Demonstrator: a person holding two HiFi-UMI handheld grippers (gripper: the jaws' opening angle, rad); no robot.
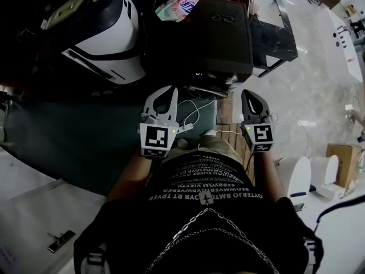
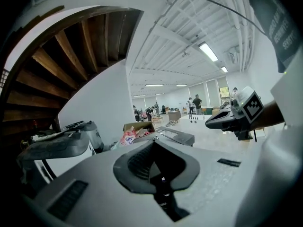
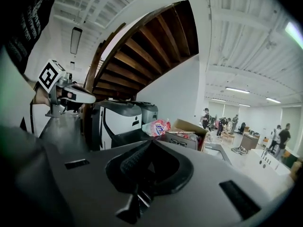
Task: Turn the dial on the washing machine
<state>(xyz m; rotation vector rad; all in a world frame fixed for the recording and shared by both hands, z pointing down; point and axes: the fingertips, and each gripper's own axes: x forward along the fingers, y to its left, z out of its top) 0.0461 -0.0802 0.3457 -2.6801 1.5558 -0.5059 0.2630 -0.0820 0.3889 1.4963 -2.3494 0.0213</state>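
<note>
**Head view, with left and right gripper views.** The person holds the left gripper (image 1: 169, 89) and the right gripper (image 1: 247, 94) side by side before the torso. The marker cubes face the body, and both grippers point away from the person and slightly downward.

- **Left gripper:** the white jaws meet at the tips and enclose only the dark hollow between their own pads; nothing is gripped.
- **Right gripper:** the dark jaws are closed fully, tip to tip, and are likewise empty.
- **Washing machine (image 1: 108, 47):** white-bodied with a dark grey top, it stands ahead of the person and to the left, well apart from both grippers. Its dial cannot be picked out in any view.
- **Beside the machine:** just to its right stands a dark cabinet (image 1: 211, 44), with a pair of eyeglasses (image 1: 222, 17) lying on its top.
- **Behind the cabinet:** a pink-and-white detergent pouch (image 1: 183, 7) sits next to an open cardboard box (image 3: 191, 126).
- **Below the grippers:** a white cable (image 1: 197, 110) trails between the two of them.

In the gripper views a wooden staircase (image 3: 142, 51) curves overhead above the machine. Each gripper also appears at the edge of the other's view, level with it and apart from it. Several people (image 3: 284, 138) stand far off in the bright hall beyond
</note>
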